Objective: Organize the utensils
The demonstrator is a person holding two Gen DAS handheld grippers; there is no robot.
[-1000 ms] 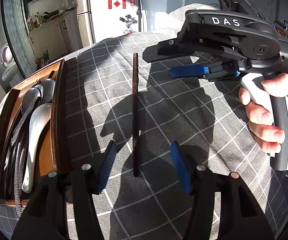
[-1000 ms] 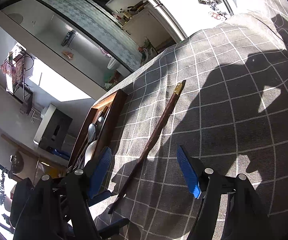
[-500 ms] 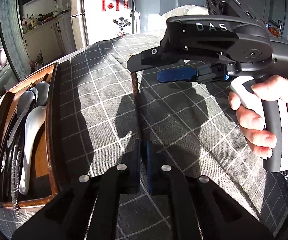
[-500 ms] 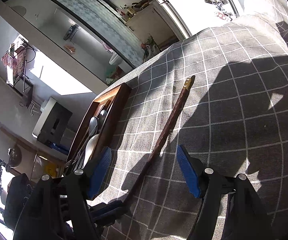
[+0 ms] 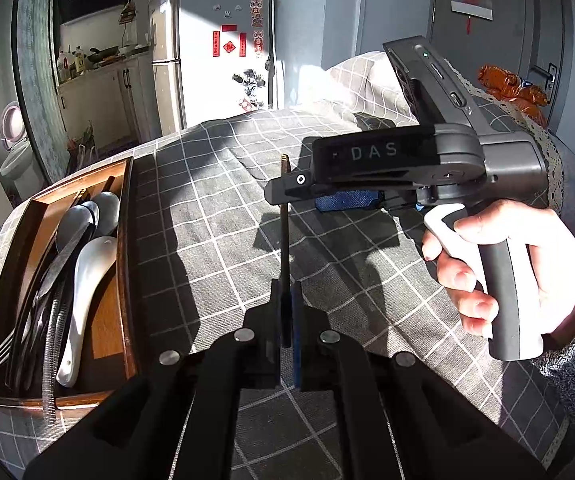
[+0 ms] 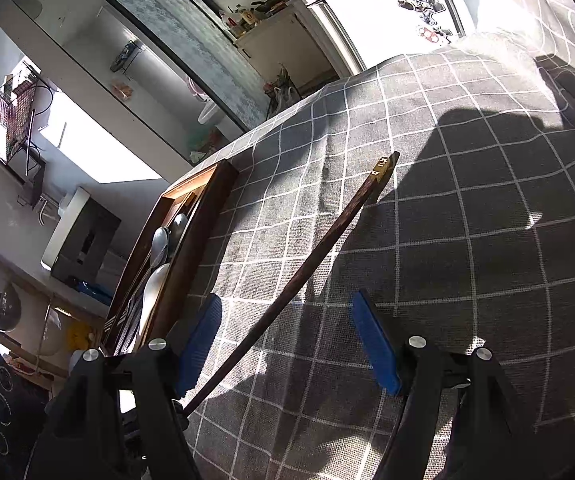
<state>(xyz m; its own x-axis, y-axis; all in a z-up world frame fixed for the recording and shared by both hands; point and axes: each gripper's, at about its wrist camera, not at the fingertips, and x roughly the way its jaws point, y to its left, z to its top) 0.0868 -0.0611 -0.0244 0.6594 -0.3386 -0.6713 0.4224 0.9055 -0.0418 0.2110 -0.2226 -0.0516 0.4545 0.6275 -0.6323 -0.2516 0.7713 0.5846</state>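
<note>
L gripper [image 5: 285, 316]: jaws are now being seen pressed together on the near, thin end of the dark chopstick [image 5: 284, 236]; a sec. ago they were standing apart astride it, so the grab has just been completed. The chopstick's near end is being carried just off the checked tablecloth [image 5: 207, 208], and in the right wrist view a shadow is being cast beside the shaft, so the lift appears to be under way; the gold-capped far end [image 6: 383, 165] is pointing away from the camera, and whether it is clear of the cloth cannot be told. R gripper [image 6: 287, 340]: blue pads are being held wide apart, nothing between them in contact, position unchanged vs. earlier frames; it is hovering above the cloth. Wooden tray [image 5: 127, 240], at the table's left edge, is already holding spoons [image 5: 83, 280], a fork and other dark utensils. Judgement: pick step is done; transfer to the tray is pending, w/ a single-end grip on a long stick being noted as a swing/slip risk.
</note>
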